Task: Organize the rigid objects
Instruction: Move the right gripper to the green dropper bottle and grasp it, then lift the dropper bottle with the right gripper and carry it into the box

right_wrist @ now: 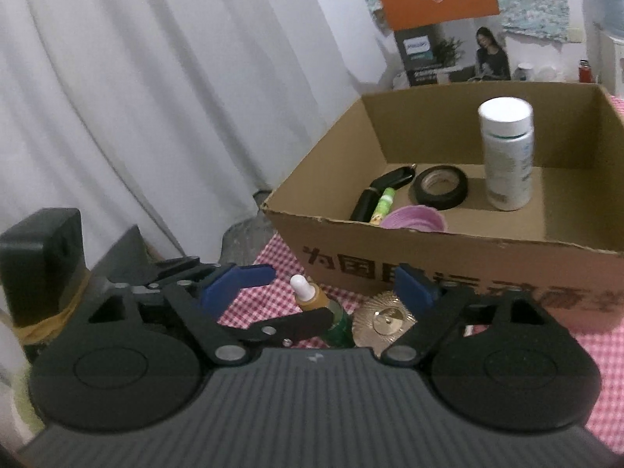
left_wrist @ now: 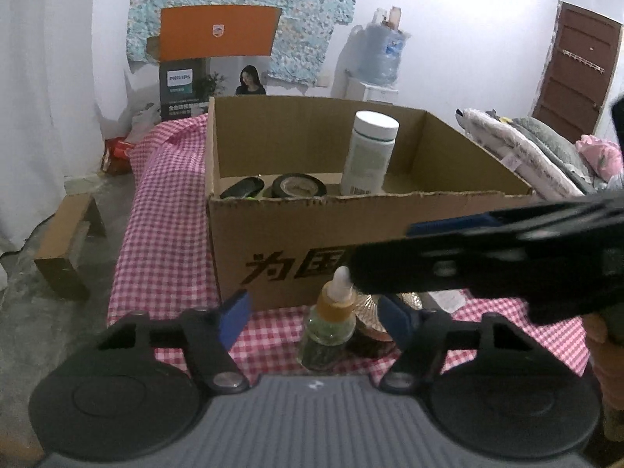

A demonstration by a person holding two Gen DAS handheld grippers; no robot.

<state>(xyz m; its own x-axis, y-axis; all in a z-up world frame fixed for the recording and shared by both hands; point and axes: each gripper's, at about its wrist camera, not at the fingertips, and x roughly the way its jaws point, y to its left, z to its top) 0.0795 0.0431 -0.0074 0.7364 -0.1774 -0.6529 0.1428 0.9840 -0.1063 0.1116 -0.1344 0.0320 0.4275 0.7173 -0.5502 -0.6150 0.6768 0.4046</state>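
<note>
Dropper bottle [left_wrist: 329, 321] upright on checked cloth [left_wrist: 163, 210], lower centre, between wide-spread blue pads of left gripper [left_wrist: 314, 314], untouched. Cardboard box [left_wrist: 312, 241] just behind, blocking forward path; white bottle [left_wrist: 370, 154], tape roll [left_wrist: 298, 186] inside. Right gripper [right_wrist: 339, 284] likewise gaping, empty; its arm crosses left view, hiding gold disc [right_wrist: 388, 318]. Box contents partly cut off by front wall.

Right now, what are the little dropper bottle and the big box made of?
The dropper bottle looks like clear greenish glass, perhaps plastic: shiny and see-through, with an amber collar and a white tip. The box looks like matte brown cardboard, with a ragged top edge and printed characters.
</note>
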